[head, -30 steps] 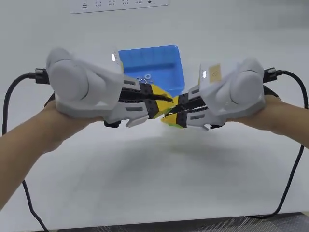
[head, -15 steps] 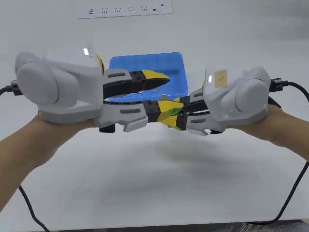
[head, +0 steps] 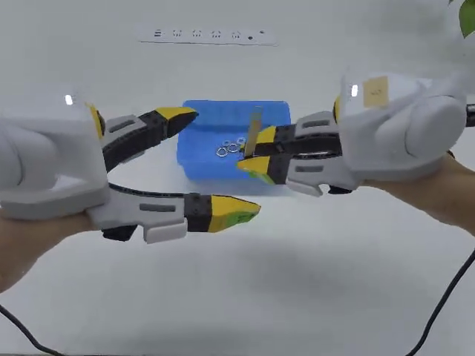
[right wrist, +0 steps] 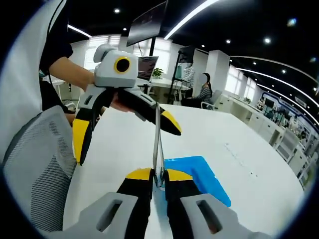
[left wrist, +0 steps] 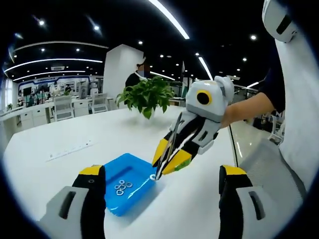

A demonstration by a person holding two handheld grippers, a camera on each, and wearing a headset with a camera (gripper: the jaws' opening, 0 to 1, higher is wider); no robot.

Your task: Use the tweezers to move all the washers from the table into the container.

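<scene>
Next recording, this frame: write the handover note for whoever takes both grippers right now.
Left gripper: open, jaws wide apart, holding nothing, hovering over the table in front of the container.
Right gripper: shut on the tweezers, whose tips are at the edge of the blue container.
Done: a small cluster of washers lies in the container.
Left: whether the tweezer tips carry a washer is too small to tell. If they do, release it over the container. Then look over the table, including the part hidden behind the grippers, for any washers to pick up.
</scene>
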